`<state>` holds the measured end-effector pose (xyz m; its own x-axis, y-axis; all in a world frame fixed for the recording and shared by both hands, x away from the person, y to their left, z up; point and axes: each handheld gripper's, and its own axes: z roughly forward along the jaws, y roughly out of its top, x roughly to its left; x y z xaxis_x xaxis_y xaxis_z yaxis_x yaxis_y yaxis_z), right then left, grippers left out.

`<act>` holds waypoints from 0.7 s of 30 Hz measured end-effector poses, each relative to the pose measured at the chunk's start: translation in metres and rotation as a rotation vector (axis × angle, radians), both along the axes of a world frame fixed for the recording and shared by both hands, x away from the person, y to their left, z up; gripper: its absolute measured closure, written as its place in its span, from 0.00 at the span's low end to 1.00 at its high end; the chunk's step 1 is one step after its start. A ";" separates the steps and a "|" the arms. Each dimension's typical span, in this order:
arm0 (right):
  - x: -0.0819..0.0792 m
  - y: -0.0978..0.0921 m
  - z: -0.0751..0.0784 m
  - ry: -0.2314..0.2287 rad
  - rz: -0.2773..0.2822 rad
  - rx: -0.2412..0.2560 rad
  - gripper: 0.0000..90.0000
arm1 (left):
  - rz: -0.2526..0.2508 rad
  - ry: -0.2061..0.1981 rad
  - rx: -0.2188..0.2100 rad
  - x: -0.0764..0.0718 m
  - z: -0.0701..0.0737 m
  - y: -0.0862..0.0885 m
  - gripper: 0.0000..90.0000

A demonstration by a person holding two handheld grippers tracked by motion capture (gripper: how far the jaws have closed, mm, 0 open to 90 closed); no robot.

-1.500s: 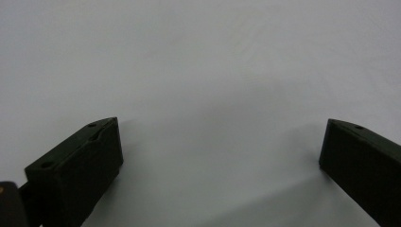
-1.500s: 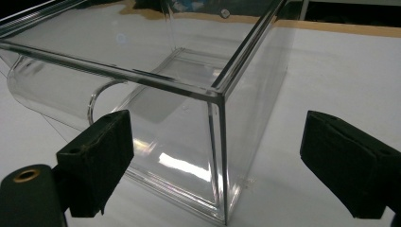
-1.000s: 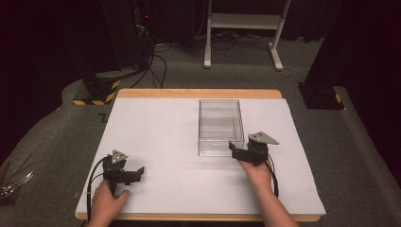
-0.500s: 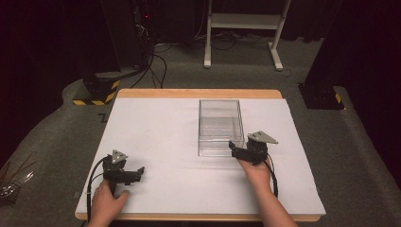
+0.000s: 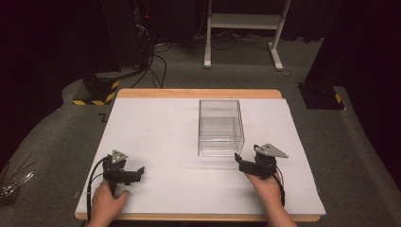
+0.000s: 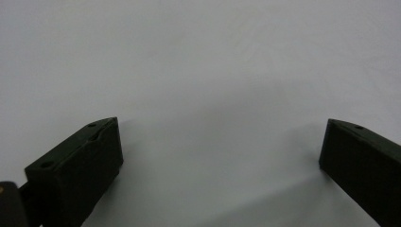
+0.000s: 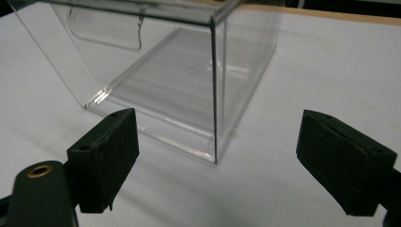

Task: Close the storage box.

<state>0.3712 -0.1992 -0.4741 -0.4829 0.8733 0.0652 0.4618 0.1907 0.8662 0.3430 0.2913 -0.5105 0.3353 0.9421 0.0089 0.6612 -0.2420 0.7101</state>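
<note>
On the white table sheet (image 5: 165, 132), just beyond your right gripper (image 5: 242, 163), stands the clear, open-topped plastic box (image 5: 220, 126), its near corner facing the wide-spread, empty jaws. Your left gripper (image 5: 137, 171) rests well apart from it, jaws equally wide over bare sheet.

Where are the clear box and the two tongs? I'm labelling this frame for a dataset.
clear box (image 5: 221, 127), high view, on its near wall.
right tongs (image 7: 217, 161), right gripper view, midway between its open tips.
left tongs (image 6: 220, 146), left gripper view, midway between its open tips, over the white table cover.
</note>
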 end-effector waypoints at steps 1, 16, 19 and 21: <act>-0.003 -0.003 -0.001 0.006 0.000 -0.004 0.16 | 0.000 0.000 0.000 0.000 0.000 0.000 0.01; -0.030 -0.045 -0.027 0.117 -0.055 -0.172 0.19 | 0.000 -0.001 0.000 0.000 0.000 0.000 0.01; -0.030 -0.036 -0.029 0.124 -0.037 -0.257 0.23 | 0.001 -0.001 0.000 0.000 0.000 0.000 0.01; -0.030 -0.037 -0.029 0.125 -0.038 -0.246 0.23 | 0.001 -0.001 0.001 0.000 0.000 0.000 0.00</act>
<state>0.3415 -0.2360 -0.5029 -0.4507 0.8878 -0.0938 0.5736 0.3684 0.7316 0.3429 0.2911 -0.5105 0.3346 0.9423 0.0098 0.6609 -0.2421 0.7104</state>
